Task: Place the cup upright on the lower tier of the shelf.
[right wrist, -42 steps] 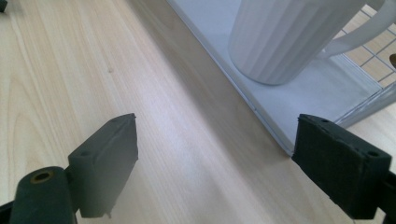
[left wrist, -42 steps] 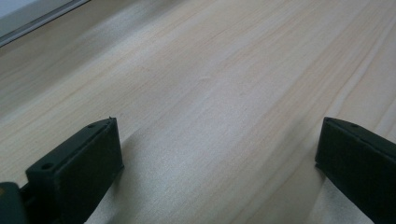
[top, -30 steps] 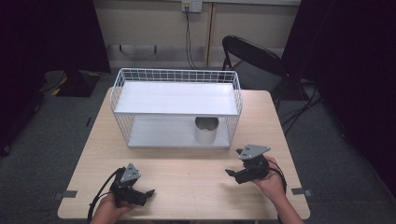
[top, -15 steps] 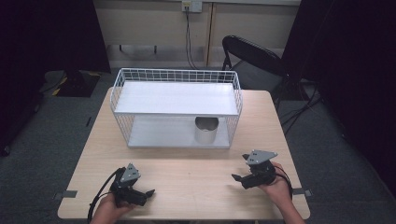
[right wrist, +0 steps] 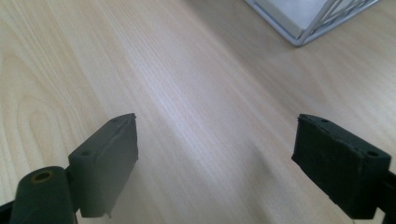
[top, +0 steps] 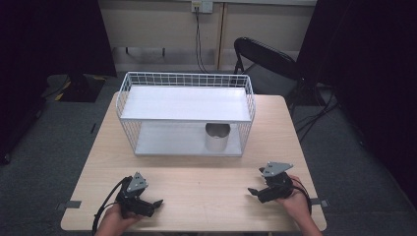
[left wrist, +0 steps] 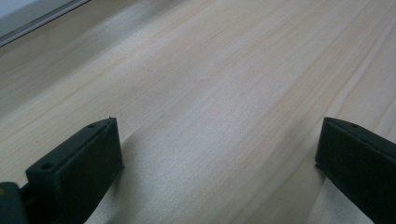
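The left gripper (top: 156, 202) lies low over the pale wooden table (top: 206, 196), jaws spread wide with nothing but bare wood between them. The right gripper (top: 252, 191) sits well apart from it, jaws likewise wide and holding nothing. Beyond both, across open tabletop, stands a white wire shelf rack (top: 186, 104); a metal cup (top: 217, 137) sits on its lower shelf, nearer the right gripper. A black folding chair (top: 268, 61) stands behind the table.
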`<state>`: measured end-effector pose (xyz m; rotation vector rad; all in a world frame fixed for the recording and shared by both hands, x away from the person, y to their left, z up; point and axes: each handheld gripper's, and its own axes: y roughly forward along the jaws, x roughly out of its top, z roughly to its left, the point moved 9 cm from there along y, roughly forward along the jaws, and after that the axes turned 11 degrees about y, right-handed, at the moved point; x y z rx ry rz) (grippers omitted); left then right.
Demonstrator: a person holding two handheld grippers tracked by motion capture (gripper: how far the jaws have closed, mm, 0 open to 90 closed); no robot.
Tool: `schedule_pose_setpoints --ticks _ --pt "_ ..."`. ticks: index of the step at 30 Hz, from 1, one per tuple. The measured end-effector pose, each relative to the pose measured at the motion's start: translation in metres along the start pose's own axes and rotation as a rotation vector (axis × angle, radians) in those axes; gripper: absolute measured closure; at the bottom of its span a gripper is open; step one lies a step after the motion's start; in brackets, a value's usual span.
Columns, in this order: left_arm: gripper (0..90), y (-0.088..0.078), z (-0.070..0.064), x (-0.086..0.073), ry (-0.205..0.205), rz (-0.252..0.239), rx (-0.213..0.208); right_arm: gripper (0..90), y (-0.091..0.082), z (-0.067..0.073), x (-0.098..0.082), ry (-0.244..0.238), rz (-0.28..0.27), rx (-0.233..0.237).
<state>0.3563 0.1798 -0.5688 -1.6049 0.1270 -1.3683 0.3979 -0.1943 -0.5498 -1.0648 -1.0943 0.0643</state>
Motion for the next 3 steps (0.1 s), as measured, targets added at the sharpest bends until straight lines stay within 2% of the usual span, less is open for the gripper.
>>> schedule_pose_setpoints --ticks 3 --pt "0.0 0.0000 0.0000 0.0000 0.001 0.000 0.000 13.2 0.0015 -0.0012 -0.0034 -0.002 0.014 -0.006"
